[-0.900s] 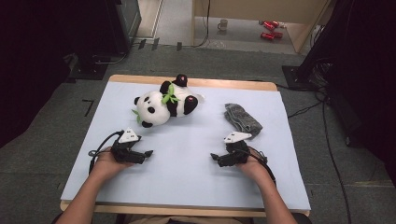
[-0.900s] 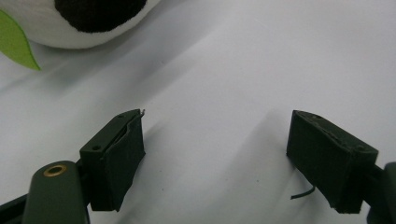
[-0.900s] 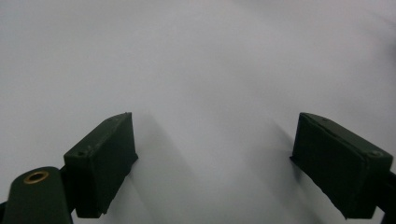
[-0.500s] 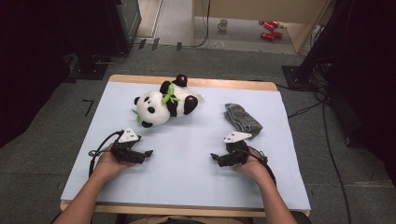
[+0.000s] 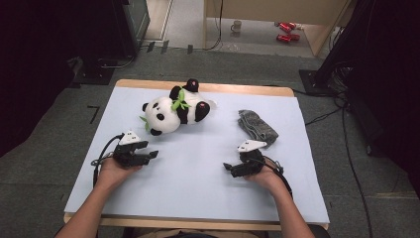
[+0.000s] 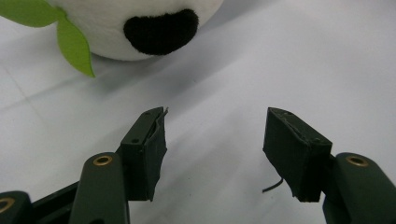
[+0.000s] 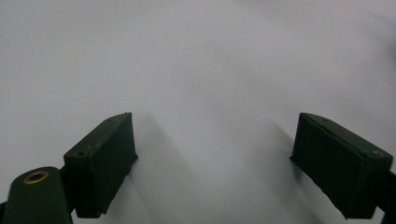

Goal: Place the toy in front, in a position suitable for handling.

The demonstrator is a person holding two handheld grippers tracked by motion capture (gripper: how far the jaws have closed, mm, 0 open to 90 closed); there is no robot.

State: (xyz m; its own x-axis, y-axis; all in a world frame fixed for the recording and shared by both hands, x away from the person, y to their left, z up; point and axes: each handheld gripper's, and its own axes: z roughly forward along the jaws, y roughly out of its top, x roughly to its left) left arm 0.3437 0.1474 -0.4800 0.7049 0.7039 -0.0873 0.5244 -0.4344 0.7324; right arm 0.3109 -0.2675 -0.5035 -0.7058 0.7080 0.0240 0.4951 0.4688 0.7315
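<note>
Table (image 5: pixel 198 193) with a pale blue-white top, wooden rim showing along the far edge.

Left gripper (image 5: pixel 152 155): resting low over the table near the left edge, about midway between the near and far edges, held in the person's left hand (image 5: pixel 115 171). Jaws stand wide apart, nothing between them. In the left gripper view the left gripper (image 6: pixel 212 140) shows both black pads over bare table surface.

Panda plush (image 5: pixel 173 110): lies on its side toward the far edge, left of the table's middle, a green leaf at its neck. It is the thing nearest the left gripper, just beyond the jaw tips and apart from them. In the left gripper view the panda plush (image 6: pixel 140 23) sits at the top, white fur with a black patch and green leaf; no contact with the pads.

Right gripper (image 5: pixel 228 167): low over the table right of centre, in the person's right hand (image 5: pixel 267 176). Jaws apart, holding nothing; the right gripper (image 7: pixel 212 154) shows bare surface between its pads.

Grey cloth (image 5: pixel 256 125): crumpled, toward the right edge, just beyond the right gripper, apart from it.
</note>
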